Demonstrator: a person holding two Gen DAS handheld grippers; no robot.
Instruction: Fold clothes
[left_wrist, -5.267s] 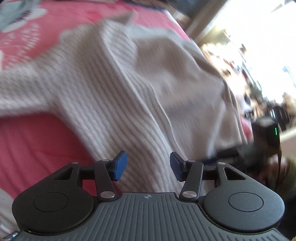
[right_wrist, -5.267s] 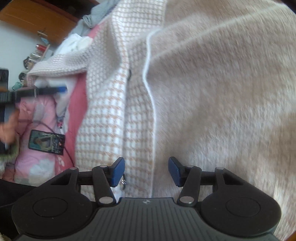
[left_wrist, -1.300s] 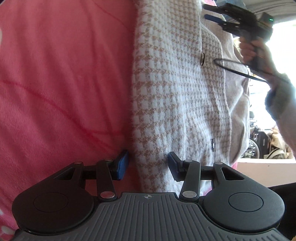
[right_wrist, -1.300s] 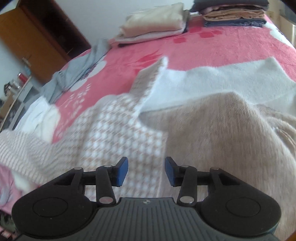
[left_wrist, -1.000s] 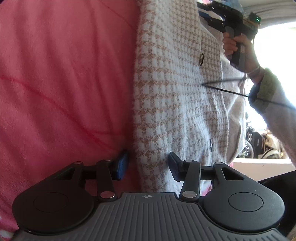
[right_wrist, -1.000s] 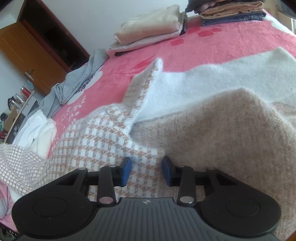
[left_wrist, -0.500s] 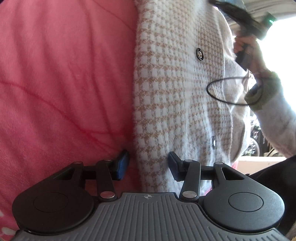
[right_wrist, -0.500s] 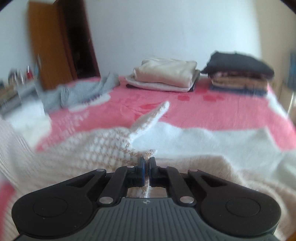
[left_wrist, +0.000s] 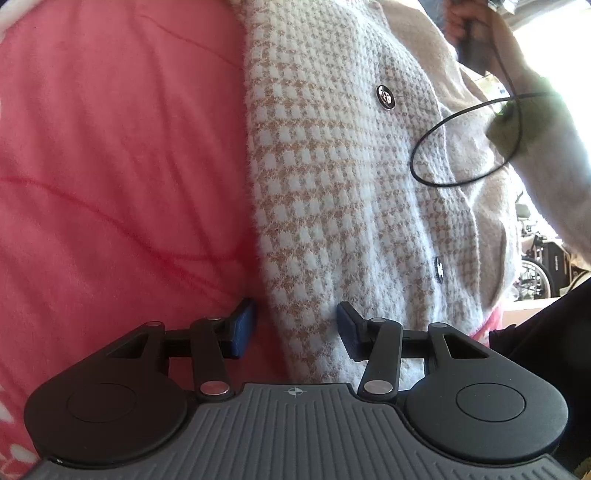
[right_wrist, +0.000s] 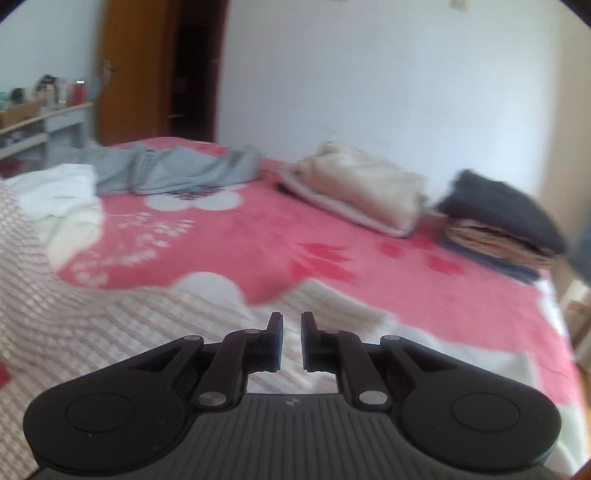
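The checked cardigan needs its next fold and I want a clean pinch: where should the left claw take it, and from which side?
Probably the cardigan's straight left edge, just ahead of the left claw, coming in from the pink blanket. That edge lies exposed on bare blanket, clear of the buttons, and already sits between the open pads.

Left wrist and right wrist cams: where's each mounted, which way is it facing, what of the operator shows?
Left wrist: on the left gripper, angled down at the houndstooth cardigan on the pink blanket; jaws straddle its edge; the person's other hand and sleeve show.
Right wrist: on the right gripper, facing across the bed to folded stacks and wall; jaws narrowly apart, opening, no fabric visible between them; no body visible.
Shared: cardigan, blanket.
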